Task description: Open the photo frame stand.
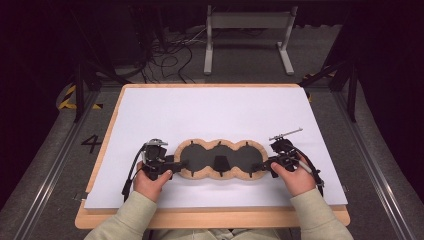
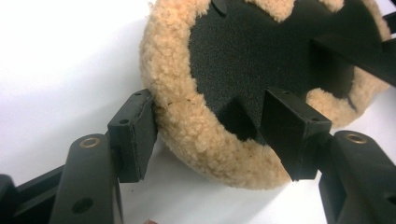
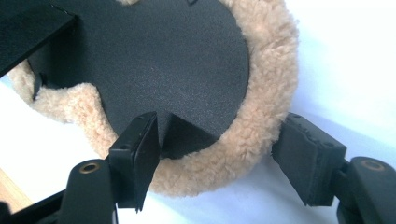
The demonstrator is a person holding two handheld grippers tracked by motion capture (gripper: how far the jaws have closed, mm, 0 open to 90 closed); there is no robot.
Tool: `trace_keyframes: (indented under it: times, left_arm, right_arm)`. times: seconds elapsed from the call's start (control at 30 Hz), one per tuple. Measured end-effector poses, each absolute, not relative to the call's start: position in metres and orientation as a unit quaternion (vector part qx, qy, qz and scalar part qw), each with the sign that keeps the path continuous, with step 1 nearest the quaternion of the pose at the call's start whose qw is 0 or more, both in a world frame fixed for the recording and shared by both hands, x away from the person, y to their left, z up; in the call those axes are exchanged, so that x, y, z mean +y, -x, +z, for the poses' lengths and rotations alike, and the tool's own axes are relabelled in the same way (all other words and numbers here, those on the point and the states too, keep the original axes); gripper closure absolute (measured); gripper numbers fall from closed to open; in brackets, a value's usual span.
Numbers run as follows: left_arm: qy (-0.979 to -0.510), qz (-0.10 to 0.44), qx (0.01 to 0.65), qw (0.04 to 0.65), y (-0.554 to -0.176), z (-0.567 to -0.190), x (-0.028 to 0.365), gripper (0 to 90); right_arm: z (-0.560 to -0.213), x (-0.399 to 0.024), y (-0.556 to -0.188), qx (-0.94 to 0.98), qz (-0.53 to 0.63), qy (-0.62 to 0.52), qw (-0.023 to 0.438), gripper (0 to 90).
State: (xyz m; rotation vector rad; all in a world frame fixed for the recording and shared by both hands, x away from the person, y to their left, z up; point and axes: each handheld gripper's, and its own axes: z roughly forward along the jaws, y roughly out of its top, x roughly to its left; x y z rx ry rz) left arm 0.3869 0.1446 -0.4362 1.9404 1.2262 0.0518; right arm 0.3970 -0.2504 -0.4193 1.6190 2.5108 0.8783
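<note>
White sheet (image 1: 215, 107) around the fleece-rimmed pad (image 1: 220, 159) — both grippers straddle its ends

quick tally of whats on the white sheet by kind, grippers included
fleece-rimmed black pad: 1
grippers: 2, the left gripper at the pad's left end and the right gripper at its right end, each with its jaws astride the fleece rim
white sheet: 1
Total: 4
</note>
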Motion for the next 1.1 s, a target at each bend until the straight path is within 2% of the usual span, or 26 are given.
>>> trace_keyframes:
  times: [0.23, 0.73, 0.93, 1.1]
  left_arm:
    - [-0.765, 0.043, 0.484, 0.423, -0.384, -0.429, 0.148, 40.5]
    - [-0.762, 0.122, 0.450, 0.448, -0.380, -0.419, 0.144, 45.0]
    - [-0.772, 0.133, 0.437, 0.442, -0.375, -0.418, 0.145, 46.7]
    - [-0.782, 0.133, 0.418, 0.442, -0.367, -0.417, 0.149, 46.0]
  right_arm:
    - [-0.408, -0.250, -0.392, 0.798, 0.311, -0.514, 0.049, 40.9]
    - [-0.387, -0.247, -0.376, 0.782, 0.371, -0.469, 0.176, 57.3]
    - [-0.384, -0.246, -0.369, 0.791, 0.368, -0.449, 0.194, 59.4]
    - [-0.382, -0.248, -0.360, 0.802, 0.368, -0.431, 0.191, 59.8]
